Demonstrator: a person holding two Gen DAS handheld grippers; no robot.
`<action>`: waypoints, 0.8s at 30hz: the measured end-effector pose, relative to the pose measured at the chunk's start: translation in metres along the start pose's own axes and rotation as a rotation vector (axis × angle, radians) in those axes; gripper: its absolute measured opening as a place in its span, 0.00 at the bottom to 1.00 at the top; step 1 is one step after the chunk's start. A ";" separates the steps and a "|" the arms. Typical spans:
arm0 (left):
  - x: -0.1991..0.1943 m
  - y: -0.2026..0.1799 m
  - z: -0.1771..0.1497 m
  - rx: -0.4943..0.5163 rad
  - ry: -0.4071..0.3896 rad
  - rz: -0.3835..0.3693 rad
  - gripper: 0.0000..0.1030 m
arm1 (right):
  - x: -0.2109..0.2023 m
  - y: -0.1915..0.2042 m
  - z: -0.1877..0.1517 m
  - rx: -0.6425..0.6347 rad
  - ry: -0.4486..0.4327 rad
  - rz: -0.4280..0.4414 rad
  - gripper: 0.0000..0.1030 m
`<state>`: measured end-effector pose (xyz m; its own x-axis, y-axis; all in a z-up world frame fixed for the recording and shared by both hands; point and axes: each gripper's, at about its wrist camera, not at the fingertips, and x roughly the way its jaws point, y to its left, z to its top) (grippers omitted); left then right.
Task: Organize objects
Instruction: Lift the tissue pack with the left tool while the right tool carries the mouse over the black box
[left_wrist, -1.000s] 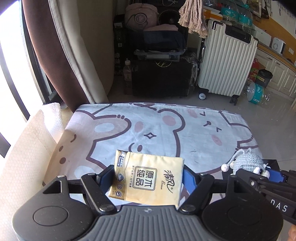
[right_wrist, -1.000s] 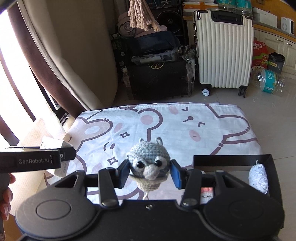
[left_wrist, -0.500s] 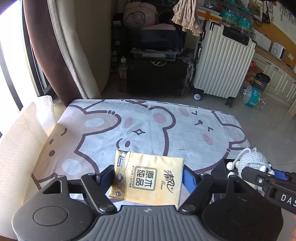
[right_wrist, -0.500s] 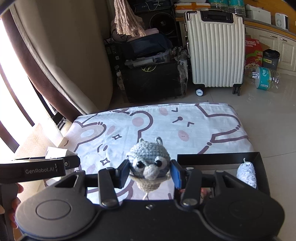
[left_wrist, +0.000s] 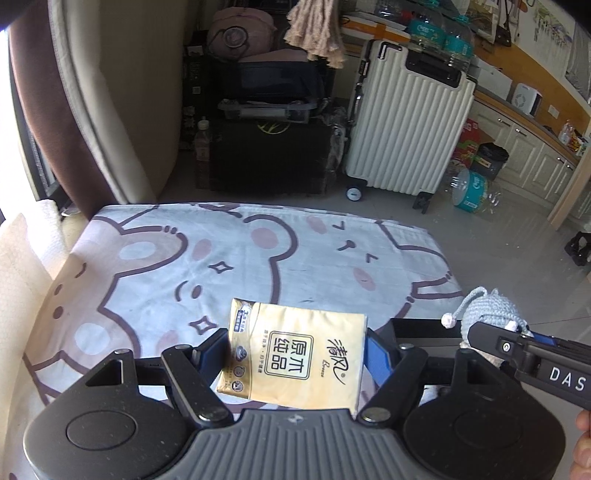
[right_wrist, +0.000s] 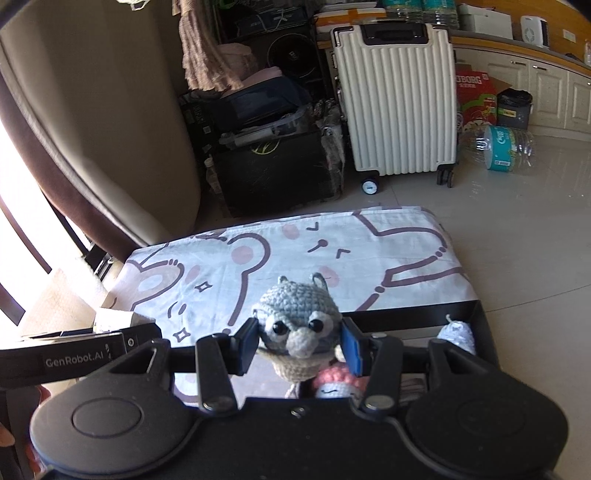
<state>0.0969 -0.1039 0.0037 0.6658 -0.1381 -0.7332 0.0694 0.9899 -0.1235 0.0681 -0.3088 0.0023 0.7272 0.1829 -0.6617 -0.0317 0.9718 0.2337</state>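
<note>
My left gripper (left_wrist: 297, 350) is shut on a yellow tissue pack (left_wrist: 295, 356) with dark print, held above the near edge of a table covered in a bear-print cloth (left_wrist: 229, 266). In the right wrist view my right gripper (right_wrist: 300, 345) is shut on a grey crocheted doll (right_wrist: 298, 328) with black bead eyes. It hangs over the near left part of a black box (right_wrist: 413, 309) at the table's right side. A white knitted toy (right_wrist: 457, 331) and a pink one (right_wrist: 338, 380) lie inside the box. The doll (left_wrist: 491, 312) also shows at the left view's right edge.
Beyond the table stand a white ribbed suitcase (right_wrist: 397, 99), a stack of dark cases and bags (right_wrist: 273, 162) and a water bottle on the tiled floor (right_wrist: 506, 146). A beige and brown curtain (left_wrist: 85, 103) hangs at the left. A pale textured cushion (left_wrist: 22, 280) borders the table's left edge.
Both grippers have drifted right across the table with their loads. The black box now lies under the right gripper, and a pink toy inside it has come into view.
</note>
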 end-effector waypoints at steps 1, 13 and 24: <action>0.002 -0.004 0.000 0.002 -0.001 -0.011 0.73 | -0.001 -0.005 0.001 0.010 -0.005 -0.005 0.47; 0.021 -0.041 0.005 -0.001 -0.016 -0.129 0.73 | 0.018 -0.053 0.000 0.130 0.016 -0.053 0.47; 0.036 -0.041 0.017 -0.037 -0.052 -0.198 0.73 | 0.075 -0.064 -0.009 0.277 0.082 -0.001 0.47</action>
<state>0.1303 -0.1494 -0.0065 0.6793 -0.3269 -0.6570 0.1755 0.9417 -0.2871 0.1188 -0.3559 -0.0687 0.6690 0.2043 -0.7146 0.1658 0.8962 0.4115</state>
